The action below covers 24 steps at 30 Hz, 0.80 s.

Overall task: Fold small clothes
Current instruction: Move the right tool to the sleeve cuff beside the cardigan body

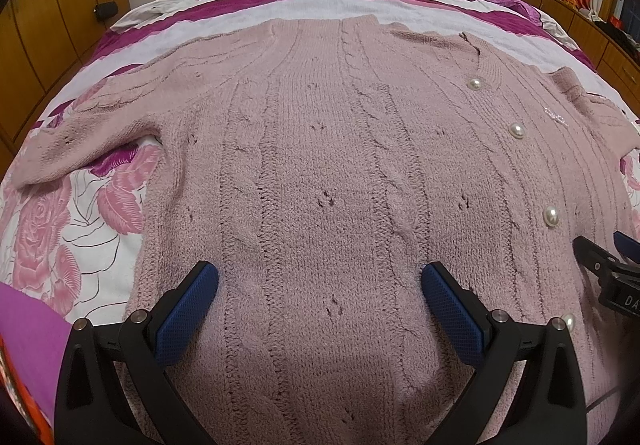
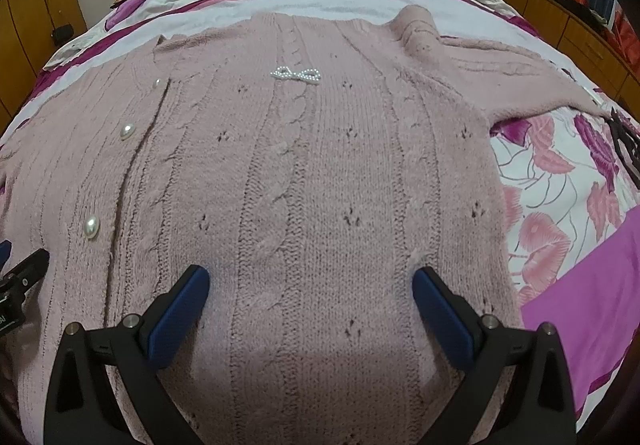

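Both grippers (image 1: pixel 320 277) (image 2: pixel 311 281) gape over cardigan (image 1: pixel 320 165).

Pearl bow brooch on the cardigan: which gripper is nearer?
Right. The right gripper hovers open over the panel of the cardigan bearing the pearl bow; the left gripper sits across the button row.

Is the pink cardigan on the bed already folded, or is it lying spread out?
Spread out. The pink cardigan lies flat on the bed, both sleeves extended sideways, no fold visible.
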Motion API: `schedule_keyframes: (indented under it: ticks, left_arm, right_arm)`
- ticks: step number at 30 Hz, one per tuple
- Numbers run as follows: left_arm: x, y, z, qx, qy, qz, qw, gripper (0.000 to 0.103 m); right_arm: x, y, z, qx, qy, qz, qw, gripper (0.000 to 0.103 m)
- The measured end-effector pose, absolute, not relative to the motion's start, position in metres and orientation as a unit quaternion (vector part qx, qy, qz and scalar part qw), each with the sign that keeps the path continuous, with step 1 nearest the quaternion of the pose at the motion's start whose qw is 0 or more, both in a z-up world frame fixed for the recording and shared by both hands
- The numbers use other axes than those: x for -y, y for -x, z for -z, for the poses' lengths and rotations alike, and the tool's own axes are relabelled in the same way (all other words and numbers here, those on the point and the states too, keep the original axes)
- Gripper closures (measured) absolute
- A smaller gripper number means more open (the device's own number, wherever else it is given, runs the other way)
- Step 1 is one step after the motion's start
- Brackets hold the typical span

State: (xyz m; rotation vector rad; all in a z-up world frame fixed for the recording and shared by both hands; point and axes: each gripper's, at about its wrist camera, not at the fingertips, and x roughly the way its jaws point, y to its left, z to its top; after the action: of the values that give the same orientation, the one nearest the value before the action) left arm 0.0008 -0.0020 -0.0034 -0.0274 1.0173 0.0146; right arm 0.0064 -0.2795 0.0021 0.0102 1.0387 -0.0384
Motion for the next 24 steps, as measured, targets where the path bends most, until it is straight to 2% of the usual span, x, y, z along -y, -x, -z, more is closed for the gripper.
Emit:
schedule_keyframes:
  ticks: [13,17,24]
  left_arm:
    - [0.002,0.000,-0.006,-0.491,0.013,-0.005,0.871,0.019]
    - [-0.001,0.003,-0.016,-0.485,0.019,0.005,0.874,0.023]
    - [-0.004,0.003,-0.047,-0.456,0.001,0.003,0.890,0.023]
  right_arm:
    - [0.282,-0.005,-0.011,-0.499,-0.015,0.006,0.866,0.000]
    - [0.291,-0.002,-0.022,-0.497,-0.041,-0.015,0.866,0.000]
    - [0.321,0.003,-0.051,-0.473,-0.064,-0.025,0.878,0.000]
